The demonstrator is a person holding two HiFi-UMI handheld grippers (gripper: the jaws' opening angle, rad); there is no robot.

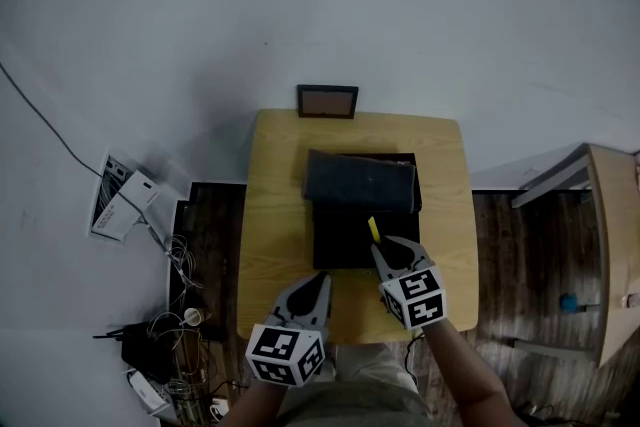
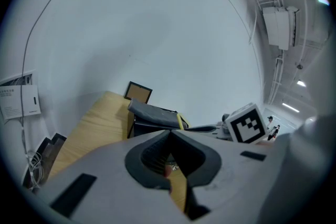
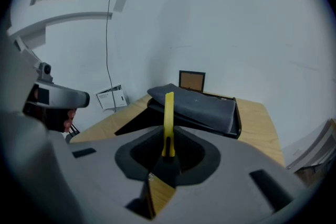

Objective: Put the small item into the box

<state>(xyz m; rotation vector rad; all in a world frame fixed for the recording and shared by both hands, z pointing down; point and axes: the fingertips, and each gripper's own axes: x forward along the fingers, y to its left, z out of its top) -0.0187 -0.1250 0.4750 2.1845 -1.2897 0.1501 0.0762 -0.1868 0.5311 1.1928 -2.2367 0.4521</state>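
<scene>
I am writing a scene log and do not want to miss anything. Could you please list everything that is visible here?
table: 1, light wood, centre
box: 1, black, open, on the table
lid: 1, dark grey, tilted over the box's far side
small item: 1, yellow, thin, above the box
picture frame: 1, dark with brown inside, beyond the table's far edge
papers: a few, white, left of the table
cables: a tangle, left of the table
left tool: 1, grey, jaws together, empty
right tool: 1, grey, shut on the small item
</scene>
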